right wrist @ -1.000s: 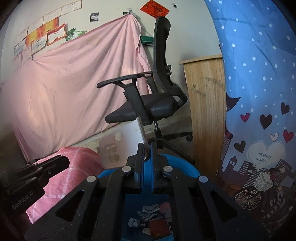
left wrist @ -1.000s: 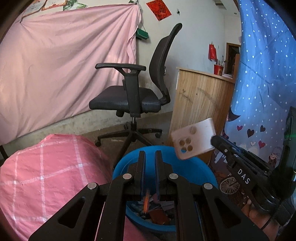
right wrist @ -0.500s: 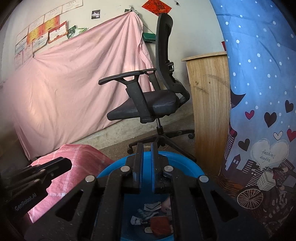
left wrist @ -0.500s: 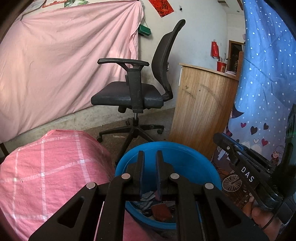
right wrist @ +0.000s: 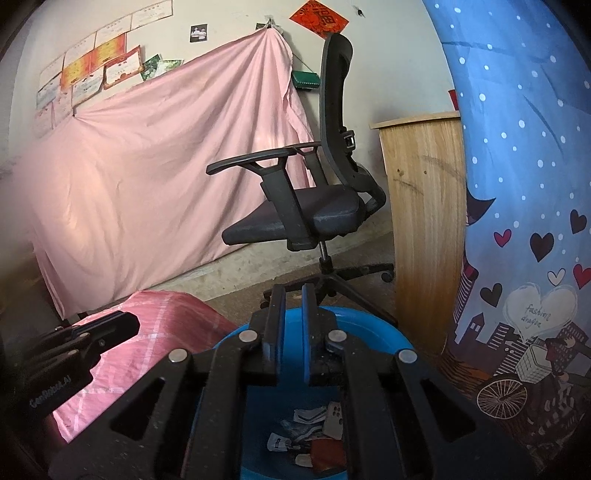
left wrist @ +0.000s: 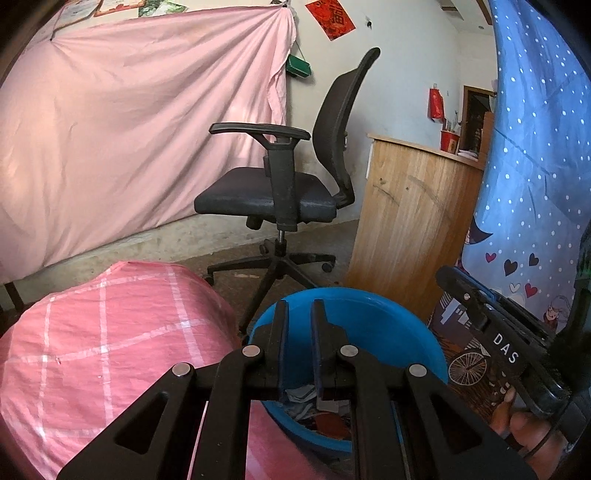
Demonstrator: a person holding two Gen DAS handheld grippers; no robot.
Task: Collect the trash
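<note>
Both sets of tongs hang over a blue basin (left wrist: 417, 328) that sits low in the middle of each view. The left tongs (left wrist: 298, 314) are nearly closed, just a narrow slot between the fingers, and there's nothing in them. Same deal with the right tongs (right wrist: 292, 299): fingers close together, a thin gap, empty.

The trash (right wrist: 314, 435) is all down in the bottom of the basin, a heap of torn paper scraps, a reddish-brown piece and a white card with round dots on it. In the left view you only catch a bit of it (left wrist: 317, 410) under the fingers.

Writing-wise: the right tongs' body shows up at the right edge of the left view with "DAS" (left wrist: 505, 349) in white letters, and a hand (left wrist: 517, 424) gripping it below. In the right view the left tongs' body at the lower left reads something like "GenRobot.AI" (right wrist: 50, 391), a bit blurry. The blue cloth (right wrist: 517, 184) on the right has a white heart saying "fashion dragon" (right wrist: 533, 314). Red paper with a gold character (right wrist: 318, 18) is stuck on the wall up top; I can't read it for sure.

Also around: a pink checked bundle (left wrist: 110, 350) at lower left beside the basin, a black office chair (left wrist: 288, 192) behind, a wooden cabinet (left wrist: 410, 221) and a pink sheet (left wrist: 129, 129) hung on the wall.
</note>
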